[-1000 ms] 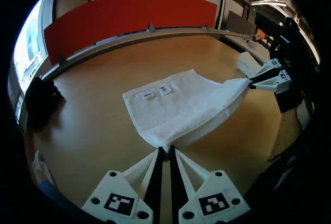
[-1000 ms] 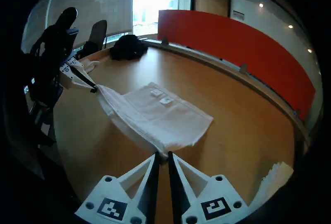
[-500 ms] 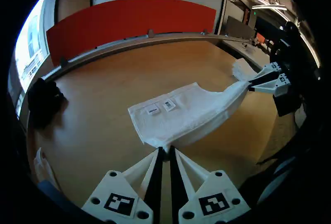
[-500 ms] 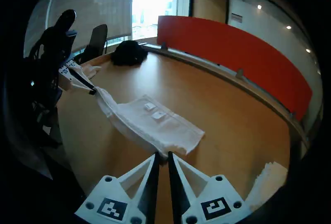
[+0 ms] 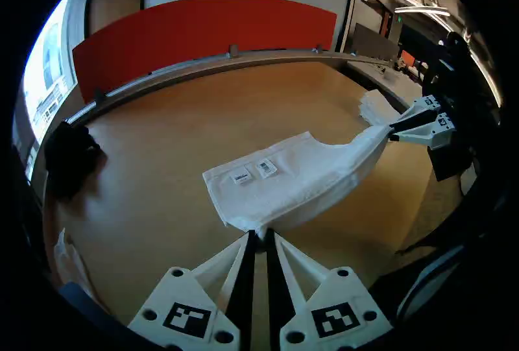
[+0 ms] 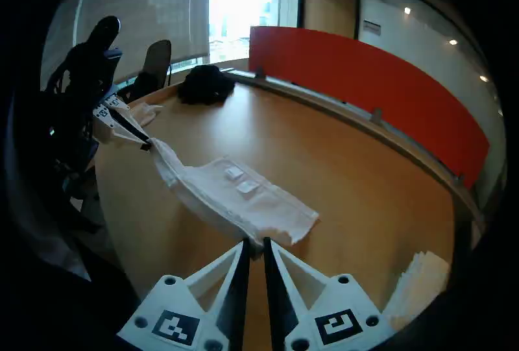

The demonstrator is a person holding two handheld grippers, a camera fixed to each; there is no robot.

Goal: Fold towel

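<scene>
Left gripper (image 5: 259, 234) and right gripper (image 6: 255, 244) both pinch white towel (image 5: 292, 179) corners, frame center, above wooden table (image 5: 149, 156).

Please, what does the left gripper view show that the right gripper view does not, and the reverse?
Left gripper view: long ceiling light strips. Right gripper view: black office chairs. Both: the white terry towel stretched between left gripper and right gripper, jaws shut on its corners, the red partition wall, the black bag.
</scene>
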